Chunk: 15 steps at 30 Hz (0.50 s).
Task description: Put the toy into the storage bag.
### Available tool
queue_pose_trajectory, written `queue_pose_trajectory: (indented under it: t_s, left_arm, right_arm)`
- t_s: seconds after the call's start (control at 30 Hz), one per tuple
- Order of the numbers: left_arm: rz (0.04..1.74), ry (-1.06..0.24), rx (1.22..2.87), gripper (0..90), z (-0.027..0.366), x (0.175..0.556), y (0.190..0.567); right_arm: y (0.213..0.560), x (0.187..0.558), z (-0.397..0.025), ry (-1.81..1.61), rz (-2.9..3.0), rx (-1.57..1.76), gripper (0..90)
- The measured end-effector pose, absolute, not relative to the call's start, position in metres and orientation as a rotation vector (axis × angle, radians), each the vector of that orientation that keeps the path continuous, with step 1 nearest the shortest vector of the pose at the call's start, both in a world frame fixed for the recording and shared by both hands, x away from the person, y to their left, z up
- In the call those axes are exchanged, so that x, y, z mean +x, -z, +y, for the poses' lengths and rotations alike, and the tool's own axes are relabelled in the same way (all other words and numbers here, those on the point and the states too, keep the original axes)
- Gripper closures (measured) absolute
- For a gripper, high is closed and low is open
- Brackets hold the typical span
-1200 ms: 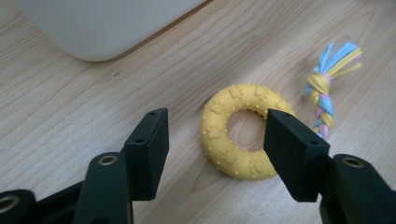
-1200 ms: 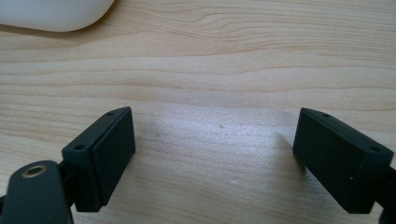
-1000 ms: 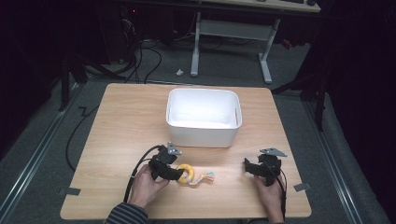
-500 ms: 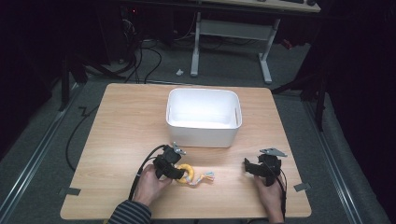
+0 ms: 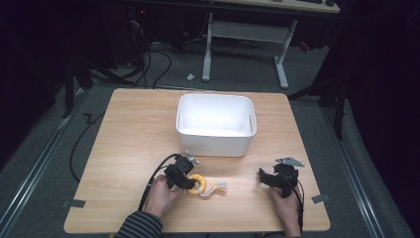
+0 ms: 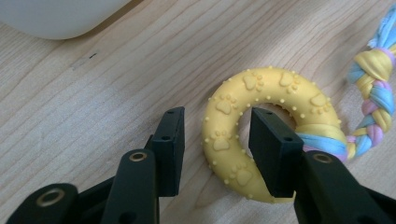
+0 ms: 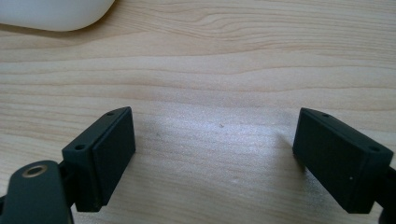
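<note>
A yellow rubber ring toy (image 6: pixel 224 140) with paw prints lies on the wooden table, with a braided pastel rope (image 6: pixel 373 98) tied to it. My left gripper (image 6: pixel 215 122) is open and straddles the ring's near arc: one jaw stands outside the ring with a small gap, the other sits in the hole. In the high view the ring (image 5: pixel 197 184) and rope (image 5: pixel 215 189) lie at the front centre, right of my left gripper (image 5: pixel 184 179). My right gripper (image 7: pixel 212 126) is wide open over bare wood, at the front right (image 5: pixel 265 177) in the high view.
A white plastic bin (image 5: pixel 213 141) stands in the middle of the table, just beyond both grippers; its rounded corner shows in the left gripper view (image 6: pixel 56 18) and the right gripper view (image 7: pixel 51 14). The table's front edge lies close behind both hands.
My left gripper has edged a little to the right onto the ring. The right gripper has stayed put.
</note>
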<state>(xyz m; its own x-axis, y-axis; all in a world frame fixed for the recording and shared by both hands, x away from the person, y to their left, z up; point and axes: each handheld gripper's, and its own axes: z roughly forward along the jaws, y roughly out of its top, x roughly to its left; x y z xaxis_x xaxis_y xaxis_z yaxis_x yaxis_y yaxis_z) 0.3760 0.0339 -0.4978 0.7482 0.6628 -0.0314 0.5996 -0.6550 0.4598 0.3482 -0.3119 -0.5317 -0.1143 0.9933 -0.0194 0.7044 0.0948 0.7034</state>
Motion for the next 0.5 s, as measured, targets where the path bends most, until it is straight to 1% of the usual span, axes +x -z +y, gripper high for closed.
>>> queue_pose_trajectory:
  t_s: [0.27, 0.33, 0.5]
  left_arm:
    - [0.954, -0.171, 2.501, 62.0, 0.0322, 0.3769, 0.4988]
    - [0.95, -0.165, 2.503, 64.6, 0.0318, 0.3769, 0.4986]
    - [0.948, -0.164, 2.501, 65.4, 0.0322, 0.3769, 0.4987]
  right_arm:
    - [0.5317, 0.3481, -0.3119, -0.754, 1.878, 1.658, 13.0]
    - [0.5317, 0.348, -0.3119, -0.754, 1.878, 1.658, 13.1]
    - [0.5319, 0.348, -0.3118, -0.757, 1.877, 1.657, 13.1]
